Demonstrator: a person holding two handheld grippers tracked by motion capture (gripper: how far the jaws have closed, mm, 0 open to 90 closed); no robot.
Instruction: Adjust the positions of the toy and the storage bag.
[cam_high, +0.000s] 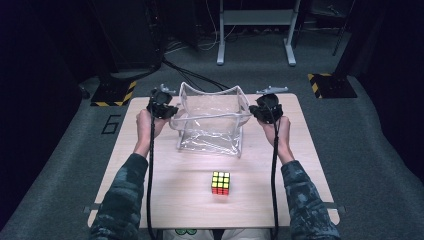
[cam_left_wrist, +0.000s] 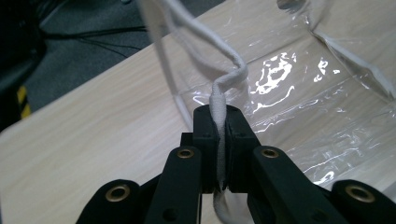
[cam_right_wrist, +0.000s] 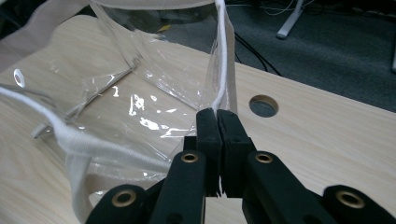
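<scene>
The table (cam_high: 165, 200) is pale wood, and a clear plastic bag (cam_high: 212, 132) stands on its far half, mouth up and held open between the two grippers. Its long axis runs left to right across the table, from one gripper to the other, and the open mouth points at the ceiling. The bag looks light, soft and floppy: its walls crease and shine, so they would likely slip and buckle if squeezed directly. The white cord handles (cam_left_wrist: 219, 100) at the rim are the sensible holds, being soft, thick and easy to trap.

The left gripper (cam_high: 161, 106) is at the bag's left rim; in the left gripper view its jaws are pressed together on a bunched length of white cord. The right gripper (cam_high: 267, 107) is at the right rim, jaws closed on the thin white cord (cam_right_wrist: 223, 60) that runs up the bag's edge.

A small colour cube (cam_high: 220, 183) sits near the front of the table, well apart from the bag.
</scene>
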